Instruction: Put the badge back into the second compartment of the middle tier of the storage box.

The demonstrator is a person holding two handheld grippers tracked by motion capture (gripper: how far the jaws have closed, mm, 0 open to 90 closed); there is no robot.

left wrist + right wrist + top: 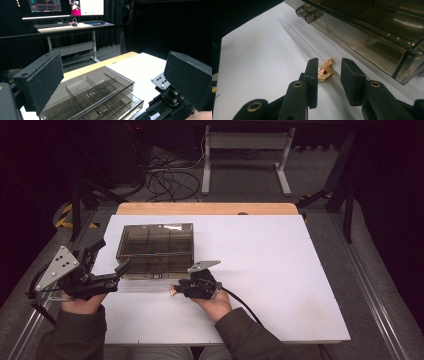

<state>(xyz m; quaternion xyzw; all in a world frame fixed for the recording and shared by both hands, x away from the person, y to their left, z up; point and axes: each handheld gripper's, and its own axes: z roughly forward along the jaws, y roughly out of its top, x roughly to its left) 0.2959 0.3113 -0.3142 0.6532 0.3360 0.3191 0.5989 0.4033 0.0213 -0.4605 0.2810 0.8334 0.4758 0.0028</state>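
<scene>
A small flat brass key (325, 72), apparently, lies between the right tool's (329, 75) parted jaws.

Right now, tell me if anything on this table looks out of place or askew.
One thing: a small gold metal key-like piece lies loose on the white tabletop, outside the smoky transparent plastic drawer box. The right gripper has its open jaws either side of it. The box's lower drawer juts out slightly.
</scene>
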